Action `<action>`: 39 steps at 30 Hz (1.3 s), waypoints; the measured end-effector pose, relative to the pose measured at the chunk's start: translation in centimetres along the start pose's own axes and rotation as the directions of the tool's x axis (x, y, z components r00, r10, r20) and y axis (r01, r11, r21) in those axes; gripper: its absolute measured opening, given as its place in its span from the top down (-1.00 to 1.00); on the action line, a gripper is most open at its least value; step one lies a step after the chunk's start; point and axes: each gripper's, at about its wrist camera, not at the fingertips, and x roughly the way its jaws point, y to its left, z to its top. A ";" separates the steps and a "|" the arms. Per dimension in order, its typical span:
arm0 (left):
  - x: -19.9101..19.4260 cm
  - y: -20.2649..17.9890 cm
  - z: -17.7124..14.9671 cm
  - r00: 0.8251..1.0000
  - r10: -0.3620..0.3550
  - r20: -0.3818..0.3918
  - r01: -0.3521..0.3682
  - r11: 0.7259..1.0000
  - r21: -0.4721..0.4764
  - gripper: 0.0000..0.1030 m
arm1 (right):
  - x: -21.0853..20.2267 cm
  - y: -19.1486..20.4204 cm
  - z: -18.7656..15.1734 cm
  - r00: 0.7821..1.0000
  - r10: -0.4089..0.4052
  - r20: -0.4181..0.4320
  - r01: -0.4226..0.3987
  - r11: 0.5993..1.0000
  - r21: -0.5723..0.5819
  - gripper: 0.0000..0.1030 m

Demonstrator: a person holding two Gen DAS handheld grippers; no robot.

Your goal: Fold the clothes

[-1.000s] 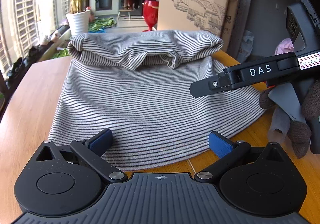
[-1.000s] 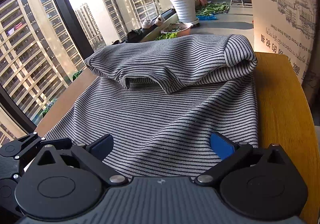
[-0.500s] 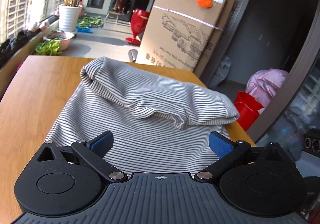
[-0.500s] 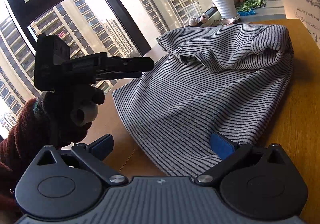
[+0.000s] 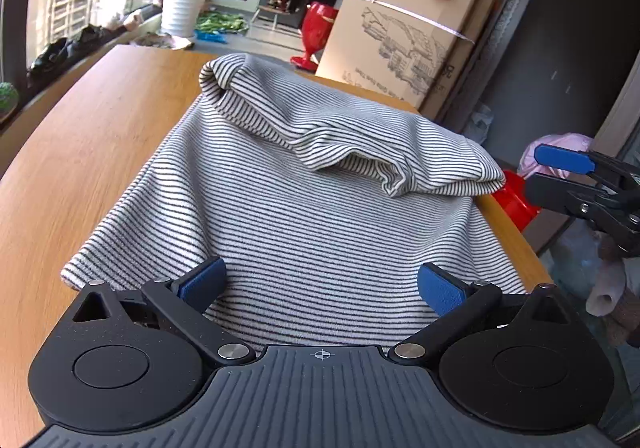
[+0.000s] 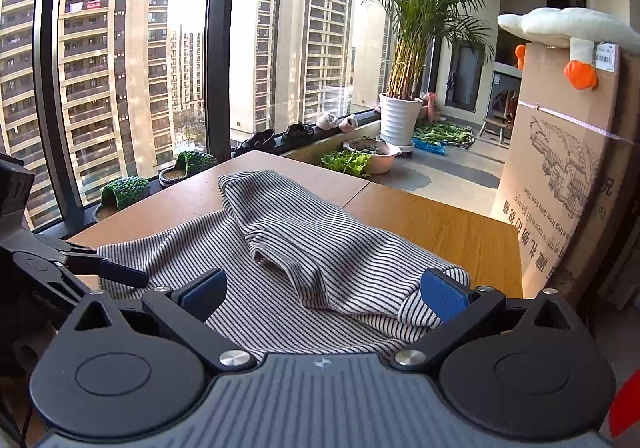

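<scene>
A grey and black striped garment (image 5: 320, 208) lies on the wooden table (image 5: 92, 136), its far part folded back into a thick roll (image 5: 340, 136). My left gripper (image 5: 320, 286) is open and empty, just above the garment's near hem. My right gripper (image 6: 322, 290) is open and empty over the garment's (image 6: 280, 288) rolled end near the table's right edge. The right gripper also shows at the right edge of the left wrist view (image 5: 568, 172). The left gripper shows at the left of the right wrist view (image 6: 116, 272).
A large cardboard box (image 5: 404, 36) with a plush goose (image 6: 568, 28) on top stands beyond the table. A potted palm (image 6: 404, 120) and shoes (image 6: 296, 132) line the window sill. A red bucket (image 5: 516, 200) sits on the floor past the table's right edge.
Both grippers have swung around the garment: the left now faces it from the hem side, the right from the rolled end. The garment has not moved.
</scene>
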 end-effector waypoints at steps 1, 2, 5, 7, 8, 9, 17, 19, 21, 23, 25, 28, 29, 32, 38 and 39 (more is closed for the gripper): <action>-0.1 0.1 -0.4 1.000 0.002 0.016 -0.002 1.000 0.000 -1.00 | 0.0 0.5 0.0 1.000 -0.007 -0.017 0.007 1.000 -0.019 -1.00; -0.2 0.3 -0.3 1.000 0.005 0.021 -0.005 1.000 0.002 -1.00 | 3.3 0.7 0.9 0.998 -0.018 -0.057 0.016 0.999 -0.045 -1.00; -0.1 0.9 1.4 0.999 -0.046 0.024 0.046 0.999 0.004 -1.00 | 11.8 -0.1 1.6 0.988 -0.030 -0.154 0.016 0.995 -0.095 -1.00; -1.2 0.8 1.3 0.994 -0.085 0.066 0.082 0.995 0.052 -1.00 | 17.3 -1.5 2.2 0.977 -0.018 -0.214 -0.008 0.993 -0.118 -1.00; -1.4 0.8 1.2 0.994 -0.079 0.078 0.073 0.994 0.087 -1.00 | 18.7 -1.5 2.5 0.974 -0.034 -0.222 -0.003 0.986 -0.166 -1.00; -1.1 0.9 0.9 0.996 -0.067 0.066 0.060 0.992 0.108 -1.00 | 19.5 -1.8 2.9 0.973 -0.043 -0.229 -0.004 0.980 -0.201 -1.00; -0.6 3.3 -1.3 0.982 -0.185 -0.026 0.184 0.982 -0.050 -1.00 | 24.9 0.1 0.7 0.925 -0.252 -0.286 0.015 0.774 -0.633 -1.00; -1.2 3.1 -1.8 0.981 -0.194 -0.011 0.193 0.979 -0.058 -1.00 | 26.3 0.5 2.2 0.917 -0.352 -0.189 0.092 0.647 -0.757 -1.00; -1.6 2.5 -2.5 0.982 -0.189 0.003 0.189 0.981 -0.044 -1.00 | 26.8 0.8 4.6 0.892 -0.453 -0.004 0.278 0.553 -0.785 -1.00; -1.6 1.8 -3.6 0.985 -0.172 0.017 0.173 0.985 -0.011 -1.00 | 25.1 1.0 7.3 0.847 -0.496 0.192 0.478 0.550 -0.685 -1.00; -1.4 1.2 -4.7 0.988 -0.154 0.025 0.153 0.988 0.021 -1.00 | 22.3 0.8 9.5 0.812 -0.509 0.286 0.574 0.608 -0.549 -1.00; -1.1 0.6 -6.1 0.989 -0.143 0.037 0.142 0.989 0.025 -1.00 | 17.7 -2.2 10.3 0.907 -0.408 0.110 0.419 0.835 -0.358 -1.00; -1.0 0.4 -6.5 0.989 -0.145 0.043 0.144 0.989 0.020 -1.00 | 17.2 -3.1 9.8 0.939 -0.343 0.014 0.333 0.899 -0.284 -1.00; -1.2 -0.6 -7.6 0.985 -0.160 0.067 0.160 0.987 0.005 -1.00 | 15.1 -6.3 5.8 0.975 -0.104 -0.195 0.113 0.993 0.034 -1.00; -3.5 -2.8 -10.2 0.979 -0.180 0.093 0.182 0.983 -0.008 -1.00 | 13.0 -6.9 -0.5 0.965 0.089 -0.246 -0.015 0.958 0.287 -1.00; -4.7 -3.4 -10.4 0.977 -0.187 0.100 0.190 0.982 -0.011 -1.00 | 12.3 -6.6 -0.8 0.968 0.083 -0.236 -0.013 0.959 0.285 -1.00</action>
